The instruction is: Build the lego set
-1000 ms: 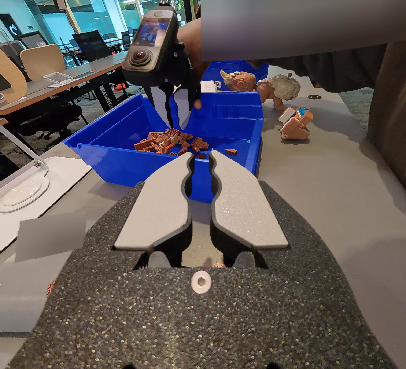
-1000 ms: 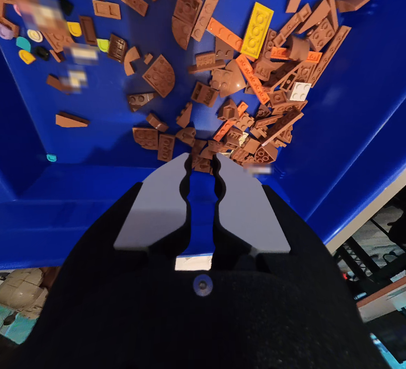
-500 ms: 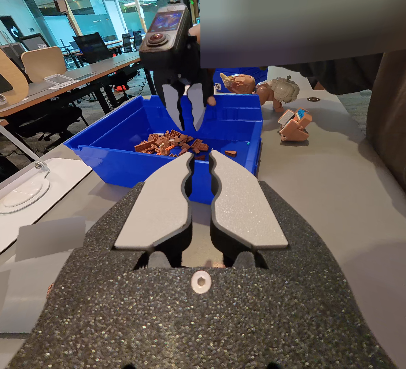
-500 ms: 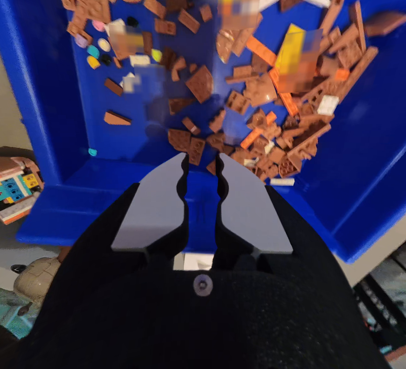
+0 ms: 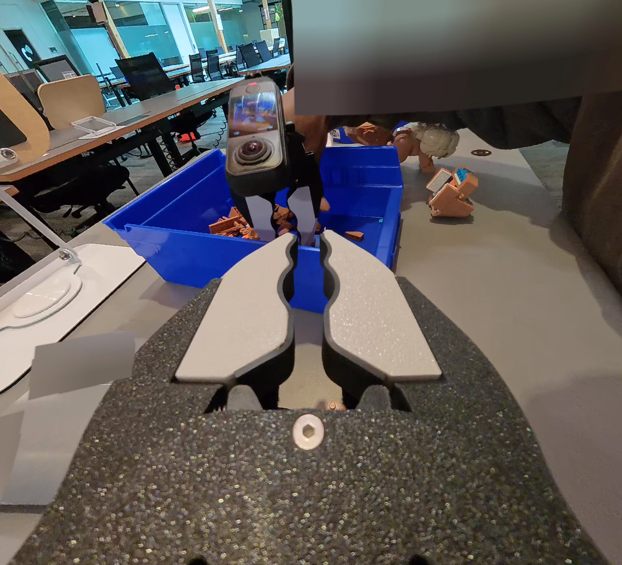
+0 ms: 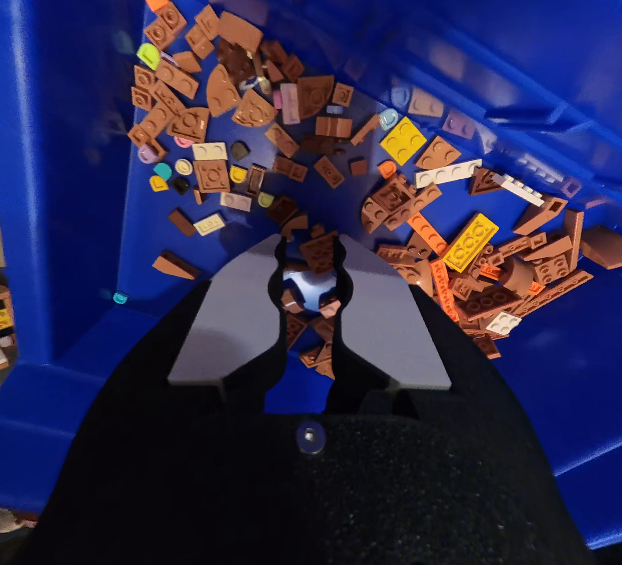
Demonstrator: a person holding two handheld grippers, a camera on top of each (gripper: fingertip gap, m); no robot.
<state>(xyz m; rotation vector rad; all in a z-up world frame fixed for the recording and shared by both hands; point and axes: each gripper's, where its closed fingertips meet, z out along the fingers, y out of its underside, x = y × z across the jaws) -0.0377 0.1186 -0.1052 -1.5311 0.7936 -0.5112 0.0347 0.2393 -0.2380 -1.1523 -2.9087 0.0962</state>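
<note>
A blue bin (image 5: 188, 239) on the grey table holds several loose lego pieces (image 5: 232, 226), mostly brown. My right gripper (image 6: 309, 241) reaches down into the bin (image 6: 67, 145). Its jaws are open, with a small brown plate (image 6: 319, 256) lying between the fingertips on the pile. It also shows in the left wrist view (image 5: 282, 222), held by a hand. My left gripper (image 5: 308, 241) hovers above the table just in front of the bin. Its jaws stand a narrow gap apart and hold nothing.
A partly built brown model (image 5: 451, 192) and a tan and brown figure (image 5: 430, 141) lie on the table right of the bin. A white tray (image 5: 50, 289) sits at the left. Yellow (image 6: 471, 246), white (image 6: 444, 173) and orange pieces lie among the brown ones. The grippers' ends are close to 20 cm from one another. The partly built brown model (image 5: 451, 192) is about 20 cm from my right fingertips and 25 cm from my left.
My right gripper lifted and swung toward the bin's near side, then dropped back onto the pile, its jaws a little wider. My left gripper has stayed still.
</note>
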